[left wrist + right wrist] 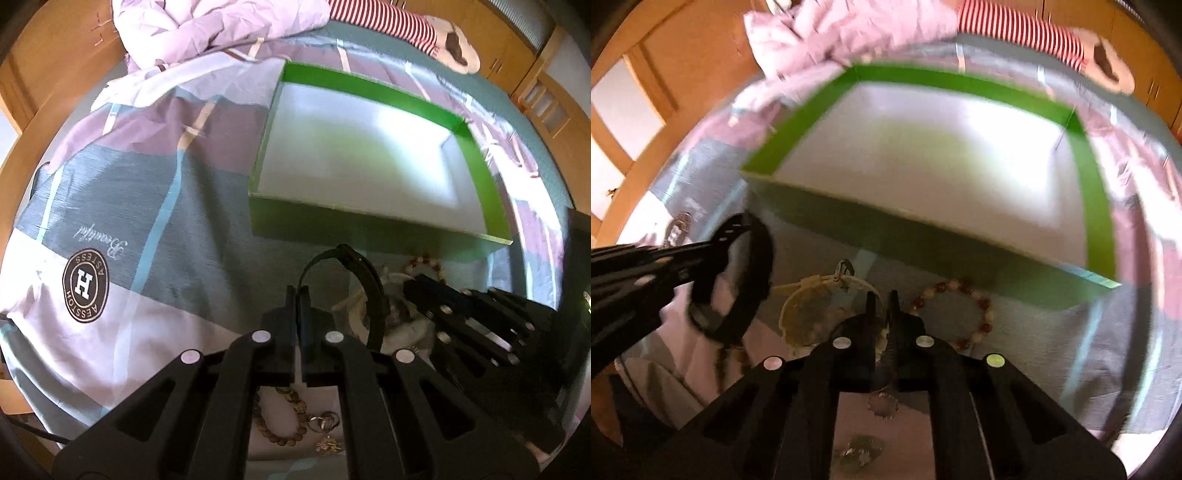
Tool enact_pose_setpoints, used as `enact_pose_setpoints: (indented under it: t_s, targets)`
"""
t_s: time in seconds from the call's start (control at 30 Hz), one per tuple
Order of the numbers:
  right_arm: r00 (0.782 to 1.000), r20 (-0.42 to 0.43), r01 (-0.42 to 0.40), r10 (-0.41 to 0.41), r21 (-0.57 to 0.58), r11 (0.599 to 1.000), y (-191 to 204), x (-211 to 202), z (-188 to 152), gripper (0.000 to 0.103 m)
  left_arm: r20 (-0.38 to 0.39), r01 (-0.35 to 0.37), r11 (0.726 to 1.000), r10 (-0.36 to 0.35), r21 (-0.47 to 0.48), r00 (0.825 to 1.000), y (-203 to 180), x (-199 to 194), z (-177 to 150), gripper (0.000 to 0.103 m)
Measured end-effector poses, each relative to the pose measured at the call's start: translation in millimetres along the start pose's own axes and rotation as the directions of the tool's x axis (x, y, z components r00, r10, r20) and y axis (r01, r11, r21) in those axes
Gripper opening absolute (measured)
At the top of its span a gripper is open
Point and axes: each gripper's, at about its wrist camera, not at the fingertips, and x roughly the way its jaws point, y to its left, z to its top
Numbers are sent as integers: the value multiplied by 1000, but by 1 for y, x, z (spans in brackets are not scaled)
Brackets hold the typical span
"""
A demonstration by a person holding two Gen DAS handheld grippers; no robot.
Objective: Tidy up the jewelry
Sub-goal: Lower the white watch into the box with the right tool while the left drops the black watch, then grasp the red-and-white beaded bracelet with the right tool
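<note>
My left gripper (pixel 299 291) is shut on the strap of a black watch (pixel 364 280) and holds it above the bedsheet; it also shows in the right wrist view (pixel 738 280). My right gripper (pixel 882 297) is shut on a pale bead bracelet (pixel 827 314), just above the sheet. A red-and-white bead bracelet (pixel 964 314) lies on the sheet to its right, also seen in the left wrist view (pixel 424 263). An open green box (pixel 484 177) with a white inside stands just beyond, also in the right wrist view (pixel 1097 206).
A brown bead bracelet (pixel 284 424) and small metal pieces (pixel 325 424) lie under my left gripper. Small metal charms (pixel 860 450) lie under my right gripper. A crumpled lilac quilt (pixel 207 26) and a striped plush toy (pixel 406 26) lie at the far end.
</note>
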Motion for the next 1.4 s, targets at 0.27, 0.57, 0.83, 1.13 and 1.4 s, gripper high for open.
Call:
enact_pose_setpoints:
  t_s: [0.27, 0.57, 0.83, 1.13, 1.4]
  targets:
    - [976, 200, 88, -84, -14, 996, -19, -73, 50, 6, 186, 36, 997, -49, 73, 981, -17, -42, 57, 2]
    - [989, 122, 69, -88, 158, 985, -75, -8, 57, 7, 107, 39, 999, -40, 18, 993, -18, 20, 103, 2]
    - [987, 159, -9, -11, 126, 992, -66, -37, 45, 44, 81, -12, 997, 6, 78, 997, -34, 31, 87, 21]
    - [999, 17, -40, 39, 57, 998, -54, -33, -6, 32, -34, -21, 988, 27, 153, 999, -37, 18, 20, 35]
    - [995, -95, -10, 17, 81, 997, -57, 6, -17, 31, -146, -48, 992, 65, 120, 987, -27, 52, -1, 35]
